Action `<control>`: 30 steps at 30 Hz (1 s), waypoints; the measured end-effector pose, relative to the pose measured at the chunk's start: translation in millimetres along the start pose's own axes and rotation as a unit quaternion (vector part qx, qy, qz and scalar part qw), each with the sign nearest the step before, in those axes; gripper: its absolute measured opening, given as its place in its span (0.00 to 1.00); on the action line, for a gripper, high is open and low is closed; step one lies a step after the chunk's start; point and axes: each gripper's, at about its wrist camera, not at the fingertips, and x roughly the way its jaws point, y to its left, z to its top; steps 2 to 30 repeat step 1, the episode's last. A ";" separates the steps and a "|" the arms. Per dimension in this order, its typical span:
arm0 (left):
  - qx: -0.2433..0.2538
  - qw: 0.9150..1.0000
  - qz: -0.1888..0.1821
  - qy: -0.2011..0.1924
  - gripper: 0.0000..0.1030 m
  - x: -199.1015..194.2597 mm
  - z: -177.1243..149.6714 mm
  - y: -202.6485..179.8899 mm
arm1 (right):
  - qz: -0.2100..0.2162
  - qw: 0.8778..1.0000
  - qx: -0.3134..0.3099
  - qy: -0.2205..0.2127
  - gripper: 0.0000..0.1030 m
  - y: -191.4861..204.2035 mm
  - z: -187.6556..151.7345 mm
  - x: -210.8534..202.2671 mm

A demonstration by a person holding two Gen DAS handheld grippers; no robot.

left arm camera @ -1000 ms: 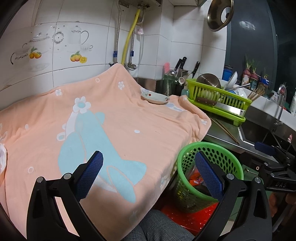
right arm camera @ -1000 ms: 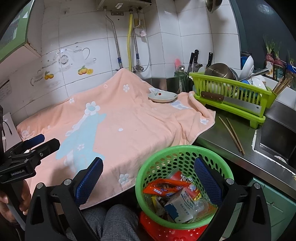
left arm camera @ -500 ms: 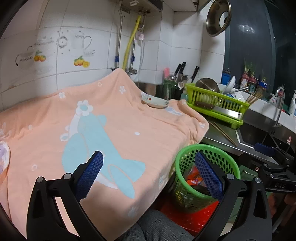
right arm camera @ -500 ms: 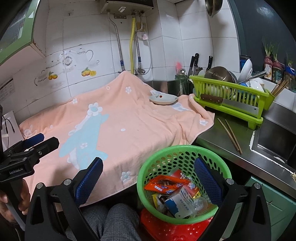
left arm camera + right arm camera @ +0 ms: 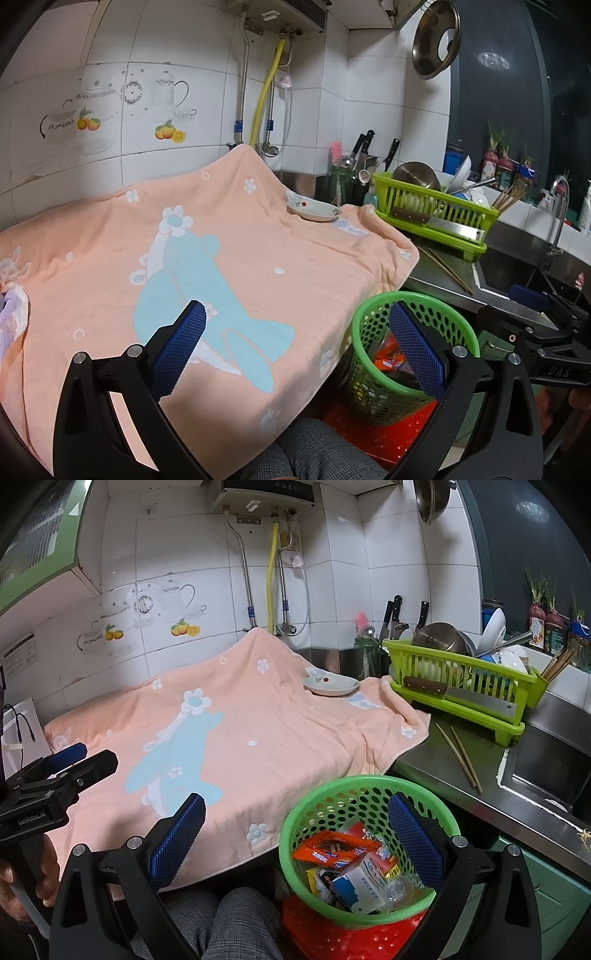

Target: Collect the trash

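Observation:
A green perforated basket (image 5: pixel 332 797) (image 5: pixel 364 325) stands on a red stool below the counter edge. It holds several wrappers, among them an orange packet (image 5: pixel 332 849) and a white carton (image 5: pixel 360 888). My right gripper (image 5: pixel 295 834) hovers over the basket's near left side, open, nothing between its blue pads. My left gripper (image 5: pixel 297 343) is open too, above the front edge of the peach towel (image 5: pixel 240 258), holding nothing. Each gripper shows in the other's view: the left gripper (image 5: pixel 79 760) at the left, the right gripper (image 5: pixel 535 306) at the right.
A small white dish (image 5: pixel 330 685) rests on the towel's far right. A lime dish rack (image 5: pixel 461 686) with pots, a cleaver and bowls stands on the steel counter, chopsticks (image 5: pixel 460 755) lie before it, a sink (image 5: pixel 546 771) is at right. A person's knee (image 5: pixel 236 923) is below.
Both views have tilted up and pulled back slightly, so the towel and basket sit lower in frame. Both grippers stayed open and empty.

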 end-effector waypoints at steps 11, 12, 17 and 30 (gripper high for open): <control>0.001 1.000 0.000 0.000 0.95 -0.7 0.1 -0.1 | 0.001 1.000 -0.001 0.000 0.93 0.2 0.5 -0.1; 0.001 1.000 0.000 0.000 0.95 -0.7 0.1 -0.1 | 0.001 1.000 -0.001 0.000 0.93 0.2 0.5 -0.1; 0.001 1.000 0.000 0.000 0.95 -0.7 0.1 -0.1 | 0.001 1.000 -0.001 0.000 0.93 0.2 0.5 -0.1; 0.001 1.000 0.000 0.000 0.95 -0.7 0.1 -0.1 | 0.001 1.000 -0.001 0.000 0.93 0.2 0.5 -0.1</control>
